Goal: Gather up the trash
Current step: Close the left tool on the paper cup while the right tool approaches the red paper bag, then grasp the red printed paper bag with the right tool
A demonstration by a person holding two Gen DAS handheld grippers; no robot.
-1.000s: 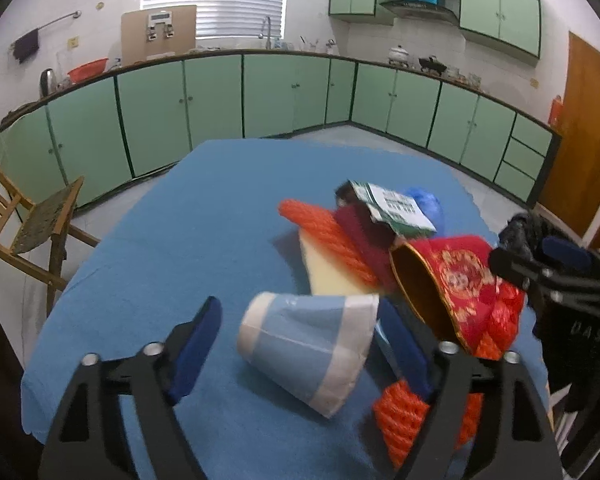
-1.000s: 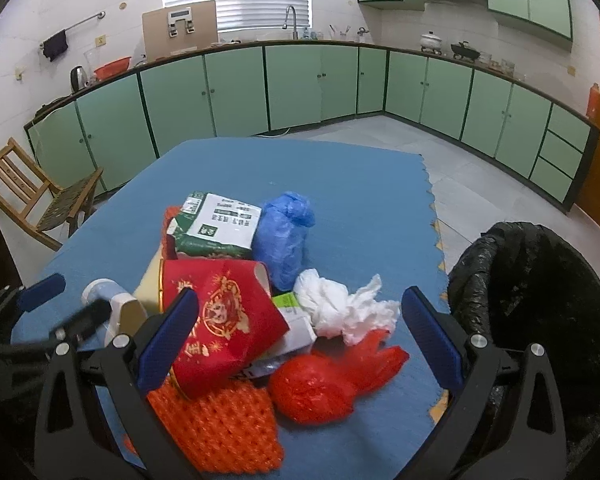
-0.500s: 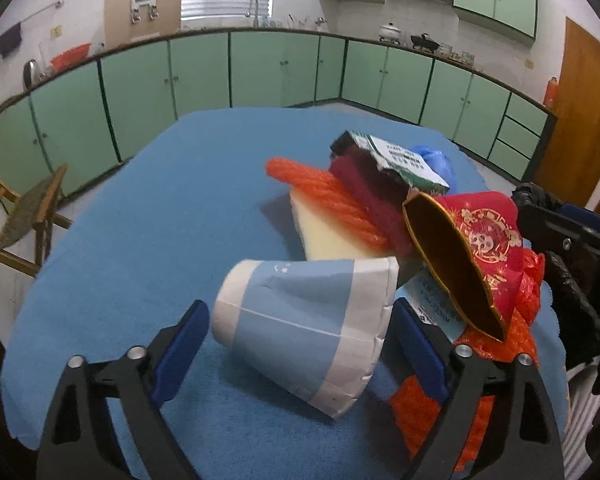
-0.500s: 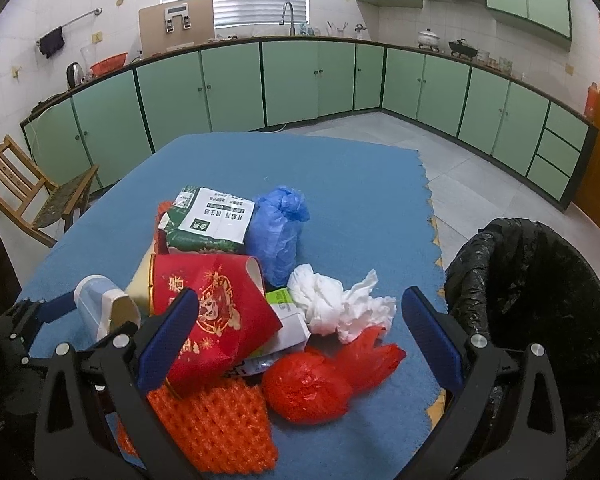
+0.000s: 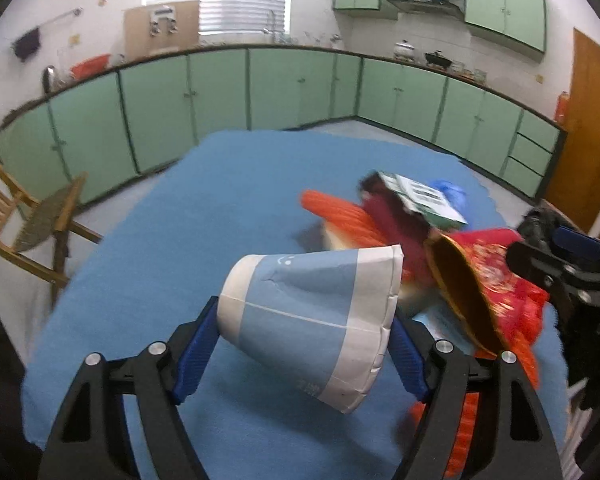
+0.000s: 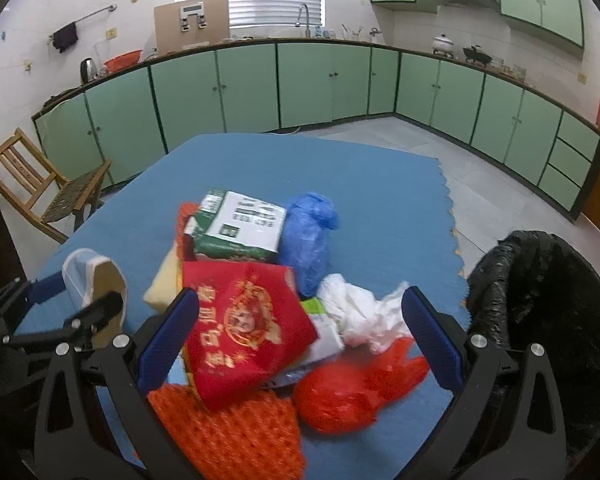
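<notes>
A blue-and-white paper cup (image 5: 308, 316) lies on its side between the blue pads of my left gripper (image 5: 304, 352). The jaws are closing, and the pads touch the cup at its base and at its rim. The right wrist view shows the same cup (image 6: 88, 284) at the far left, held by the left gripper (image 6: 76, 300). My right gripper (image 6: 300, 296) is open above the trash pile, holding nothing. Under it lie a red packet (image 6: 244, 324), crumpled white paper (image 6: 360, 316), a red plastic bag (image 6: 340, 396) and orange netting (image 6: 228, 436).
A green-and-white carton (image 6: 240, 228) and a blue bag (image 6: 308, 236) lie at the pile's far side on the blue table cover (image 6: 340, 176). A black-lined bin (image 6: 548, 304) stands off the table's right edge. A wooden chair (image 6: 40, 188) is at the left.
My left gripper has moved forward around the paper cup and its jaws have narrowed until the pads meet the cup. The right gripper has hardly moved and stays open.
</notes>
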